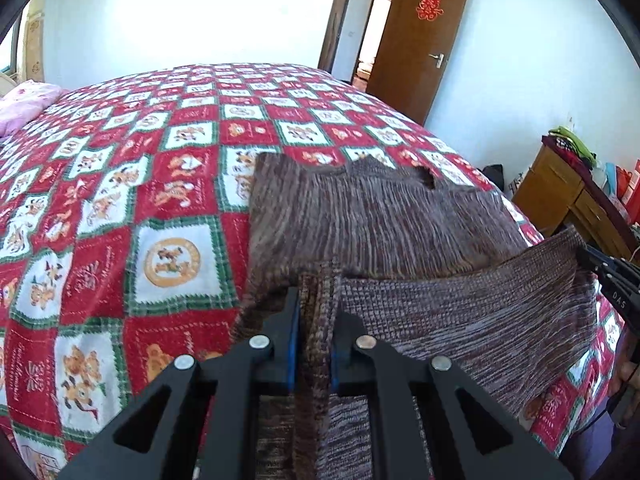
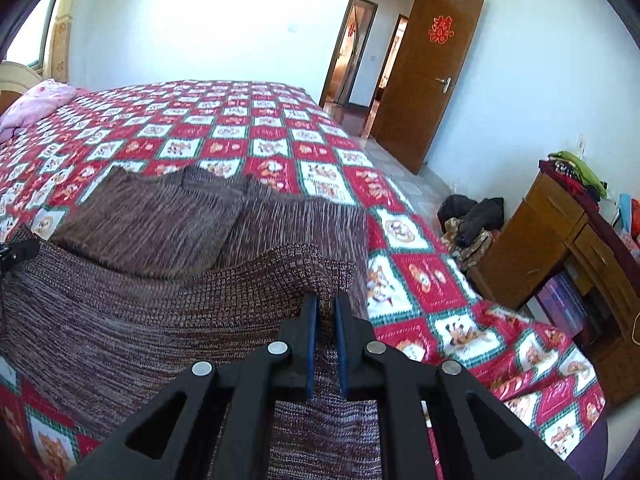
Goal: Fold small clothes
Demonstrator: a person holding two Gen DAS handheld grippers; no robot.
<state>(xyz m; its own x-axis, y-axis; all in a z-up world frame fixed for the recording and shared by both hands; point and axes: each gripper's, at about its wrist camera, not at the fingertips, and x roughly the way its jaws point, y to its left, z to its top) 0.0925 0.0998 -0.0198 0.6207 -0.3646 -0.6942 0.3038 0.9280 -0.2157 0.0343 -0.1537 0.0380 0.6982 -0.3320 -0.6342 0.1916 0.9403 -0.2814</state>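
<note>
Knit garment (image 1: 384,216) edge pinched btwn both jaws, over bed (image 1: 120,184)

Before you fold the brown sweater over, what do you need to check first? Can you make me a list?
1. Left gripper pinching the sweater edge: ok.
2. Right gripper pinching the same edge: ok.
3. Edge lifted off the bed cover between both grippers: ok.
4. Far part of the sweater lying flat: not ok, its far edge looks bumpy.
5. Free bed cover beyond the sweater to lay the fold: ok.
6. Sleeves tucked in: cannot tell.
</note>
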